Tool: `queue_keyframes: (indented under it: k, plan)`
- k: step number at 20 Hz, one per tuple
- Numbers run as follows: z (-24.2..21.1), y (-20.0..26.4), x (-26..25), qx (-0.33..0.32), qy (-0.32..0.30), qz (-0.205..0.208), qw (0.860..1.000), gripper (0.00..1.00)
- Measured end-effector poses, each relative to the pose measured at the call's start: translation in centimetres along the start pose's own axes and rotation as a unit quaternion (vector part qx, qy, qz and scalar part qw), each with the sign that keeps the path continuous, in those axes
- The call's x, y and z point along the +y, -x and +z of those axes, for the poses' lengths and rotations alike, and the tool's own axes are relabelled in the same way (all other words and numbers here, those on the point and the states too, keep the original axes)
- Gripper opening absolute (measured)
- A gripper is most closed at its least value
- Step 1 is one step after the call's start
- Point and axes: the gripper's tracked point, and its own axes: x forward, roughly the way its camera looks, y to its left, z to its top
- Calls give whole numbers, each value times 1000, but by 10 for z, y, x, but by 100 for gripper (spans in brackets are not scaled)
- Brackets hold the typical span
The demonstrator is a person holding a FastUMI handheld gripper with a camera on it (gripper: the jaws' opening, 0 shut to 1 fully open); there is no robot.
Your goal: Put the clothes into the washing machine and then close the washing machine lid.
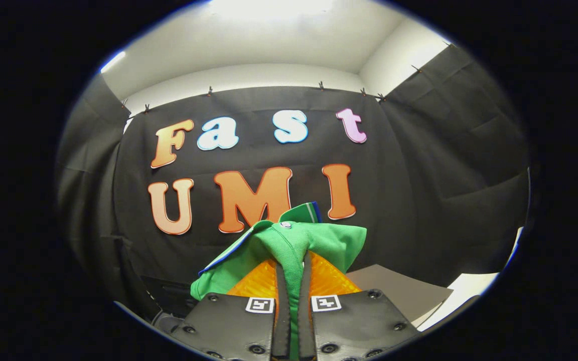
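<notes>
A green polo shirt (pixel 289 240) with a blue-and-white collar edge and a small button is pinched between my two fingers. My gripper (pixel 293 281) is shut on it and holds it up in the air, so the cloth bunches and drapes over the fingertips. The gripper points slightly upward toward the black cloth wall beyond it.
A pale flat surface (pixel 399 293) shows low to the right of the fingers, with a lighter white patch (pixel 464 296) further right. Something dark (pixel 168 301) sits low to the left of the fingers, too dim to make out. The black cloth wall stands beyond.
</notes>
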Motion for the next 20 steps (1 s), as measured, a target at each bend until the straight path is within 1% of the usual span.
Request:
queue_keyframes:
  k: [3,6,10,12,14,16,19,20]
  plan:
    - [16,-2,56,-15,11,16,1000,14]
    - [19,-4,115,-19,-8,45,999,14]
    - [2,-11,182,-10,-12,76,997,14]
    - [-12,-12,215,-3,-25,93,995,14]
    - [-31,-13,246,9,-37,114,993,14]
    - [-59,-13,272,28,-34,126,991,14]
    - [-117,-17,304,52,-15,140,989,14]
    - [-142,-21,312,69,-4,143,987,14]
